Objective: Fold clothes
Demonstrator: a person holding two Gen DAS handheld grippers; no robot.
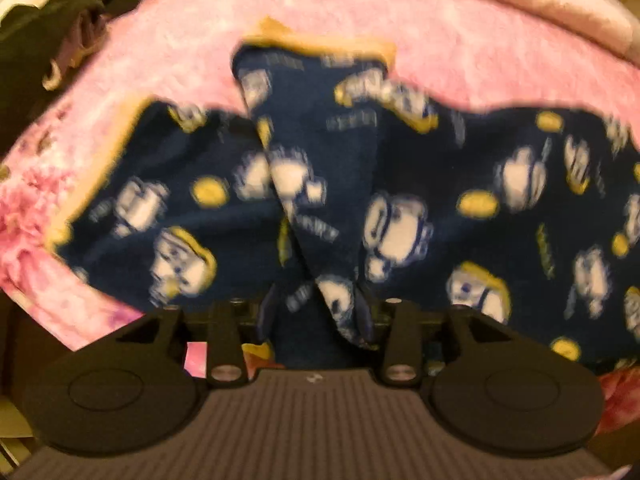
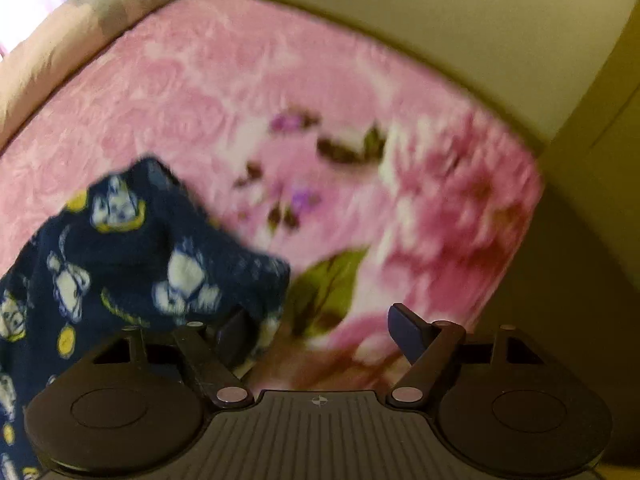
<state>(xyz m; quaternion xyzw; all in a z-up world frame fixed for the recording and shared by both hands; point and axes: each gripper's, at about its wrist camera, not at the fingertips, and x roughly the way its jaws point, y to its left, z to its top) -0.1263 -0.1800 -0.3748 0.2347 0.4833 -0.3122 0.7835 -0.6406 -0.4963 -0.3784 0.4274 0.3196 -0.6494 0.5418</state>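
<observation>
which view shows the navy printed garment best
The left wrist view: the navy printed garment spreads across most of the frame, with a fold pinched in the left tongs. The right wrist view catches only a bunched end at lower left.

The small white lettering printed on the navy garment [image 1: 340, 184] is too blurred to read.

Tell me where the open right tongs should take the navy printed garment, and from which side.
Best guess: the bunched navy edge nearest the right tongs, approached from its right over the pink blanket. That edge stands raised and free, while the left tongs already pinch another fold.
</observation>
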